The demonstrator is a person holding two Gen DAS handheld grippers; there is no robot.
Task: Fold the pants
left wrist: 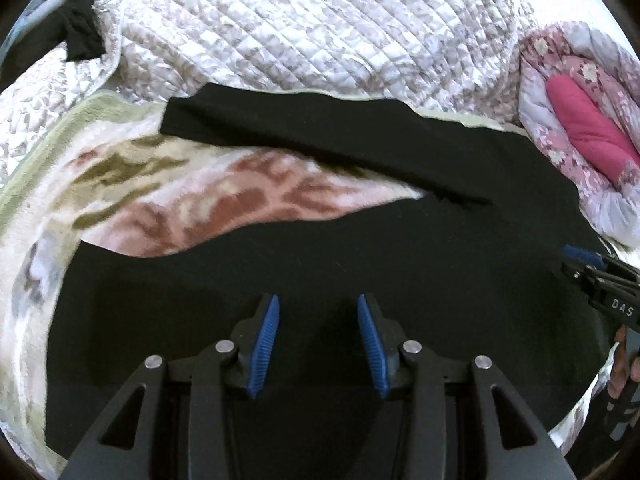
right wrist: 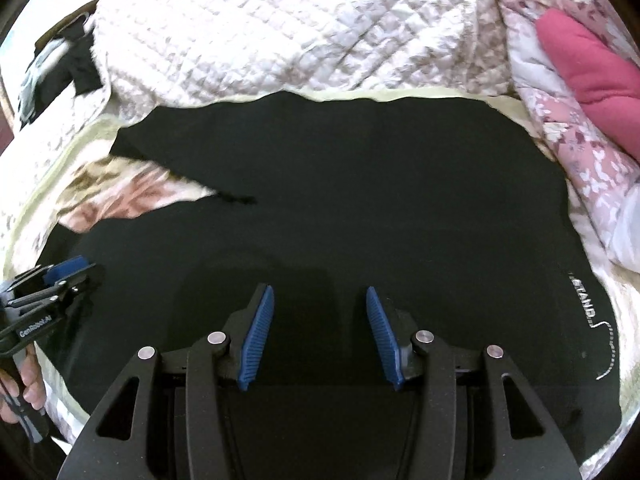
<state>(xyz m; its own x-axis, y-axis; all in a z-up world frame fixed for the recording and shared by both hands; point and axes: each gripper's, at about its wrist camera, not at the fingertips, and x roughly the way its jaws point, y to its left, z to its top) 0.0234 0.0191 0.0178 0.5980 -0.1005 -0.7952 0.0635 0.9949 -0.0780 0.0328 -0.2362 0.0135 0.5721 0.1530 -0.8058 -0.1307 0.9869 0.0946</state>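
Black pants [left wrist: 360,248] lie spread on a bed; one leg [left wrist: 304,136] stretches to the far left, and the other lies nearer, under my left gripper. In the right wrist view the pants [right wrist: 360,200] fill the middle, with white lettering [right wrist: 585,296] near their right edge. My left gripper [left wrist: 318,304] is open and empty just above the fabric. It also shows at the left edge of the right wrist view [right wrist: 64,274]. My right gripper [right wrist: 320,296] is open and empty over the fabric. It also shows at the right edge of the left wrist view [left wrist: 580,260].
A floral fleece blanket [left wrist: 180,200] lies under the pants. A white quilted cover [left wrist: 300,28] lies behind. A pink floral quilt [left wrist: 592,100] with a magenta lining [right wrist: 592,64] is bunched at the right. Dark clothing [left wrist: 80,36] lies at the far left.
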